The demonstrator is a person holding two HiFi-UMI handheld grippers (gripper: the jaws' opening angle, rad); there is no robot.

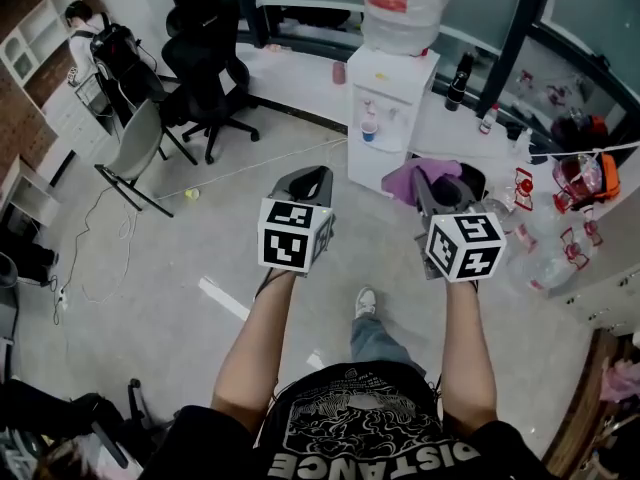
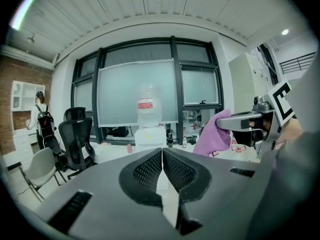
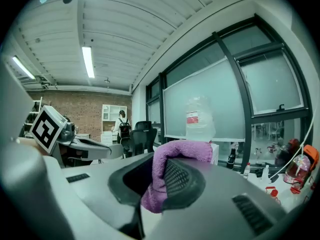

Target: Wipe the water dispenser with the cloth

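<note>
The white water dispenser stands against the far counter with a clear bottle on top. It also shows straight ahead in the left gripper view, the dispenser, and in the right gripper view, the dispenser. My right gripper is shut on a purple cloth, which drapes over its jaws, the cloth. My left gripper is shut and holds nothing, its pads pressed together. Both grippers hang in the air short of the dispenser.
Black office chairs and a grey chair stand at the left. A counter runs along the windows with a black bottle. Red items and clear bottles clutter the right. A person with a backpack stands far left.
</note>
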